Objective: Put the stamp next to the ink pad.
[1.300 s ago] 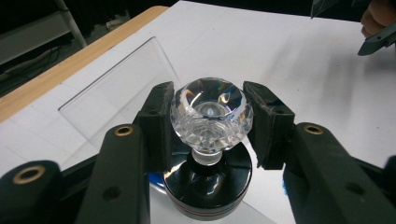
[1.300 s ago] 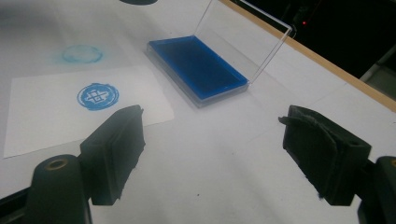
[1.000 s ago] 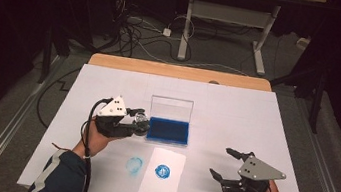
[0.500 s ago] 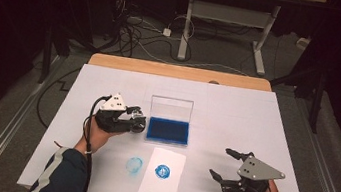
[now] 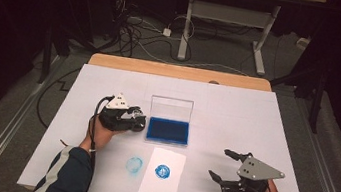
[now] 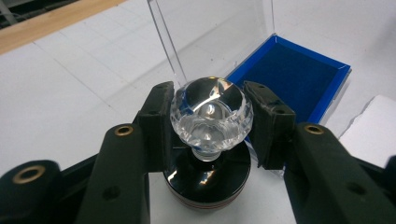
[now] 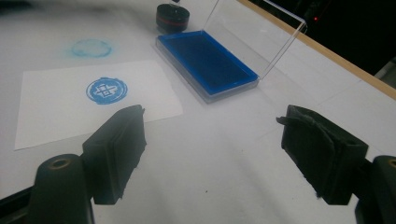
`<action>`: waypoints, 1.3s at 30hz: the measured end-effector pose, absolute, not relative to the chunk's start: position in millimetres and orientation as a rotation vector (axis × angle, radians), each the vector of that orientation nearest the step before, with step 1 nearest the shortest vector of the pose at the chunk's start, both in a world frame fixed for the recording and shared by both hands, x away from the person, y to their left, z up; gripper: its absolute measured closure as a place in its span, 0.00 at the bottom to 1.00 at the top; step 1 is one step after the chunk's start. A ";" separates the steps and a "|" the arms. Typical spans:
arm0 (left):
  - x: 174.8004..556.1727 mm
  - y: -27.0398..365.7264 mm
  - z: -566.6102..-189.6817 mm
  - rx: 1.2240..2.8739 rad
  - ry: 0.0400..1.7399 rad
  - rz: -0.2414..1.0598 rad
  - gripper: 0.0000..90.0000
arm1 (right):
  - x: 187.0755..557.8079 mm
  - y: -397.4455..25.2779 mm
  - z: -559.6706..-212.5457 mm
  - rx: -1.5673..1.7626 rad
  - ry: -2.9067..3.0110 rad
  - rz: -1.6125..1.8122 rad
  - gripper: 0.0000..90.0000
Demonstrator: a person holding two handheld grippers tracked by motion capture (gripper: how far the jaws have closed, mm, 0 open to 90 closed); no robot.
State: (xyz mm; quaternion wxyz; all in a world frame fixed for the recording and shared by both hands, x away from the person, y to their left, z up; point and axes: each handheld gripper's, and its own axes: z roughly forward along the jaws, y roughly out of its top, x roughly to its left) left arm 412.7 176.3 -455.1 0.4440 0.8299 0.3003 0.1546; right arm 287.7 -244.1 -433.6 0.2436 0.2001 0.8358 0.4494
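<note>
While the left gripper [image 5: 131, 119] pinches the stamp's [image 6: 211, 140] crystal knob, the right gripper [image 5: 229, 167] sits spread and empty

Stamp stands upright on its black base on the white table [image 5: 266, 119], just beside the left edge of the ink pad [image 5: 168, 130], whose clear lid stands up at the back. Left hand [image 5: 103, 129] comes in from the near edge, forearm angled up-right; right hand low at the near-right corner, well apart from everything, with bare table around it. Stamped paper [image 5: 162, 173] and a blue ring smear [image 5: 134, 164] lie near the front edge, between the hands. Left gripper view shows both pads tight on the knob's facets; the high view is too small to show that. Right gripper view shows the paper's crest print clearly
</note>
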 end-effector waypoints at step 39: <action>392.9 171.9 -431.9 2.043 0.711 0.619 0.35 | 286.9 -243.8 -433.1 0.544 2.286 1.227 0.25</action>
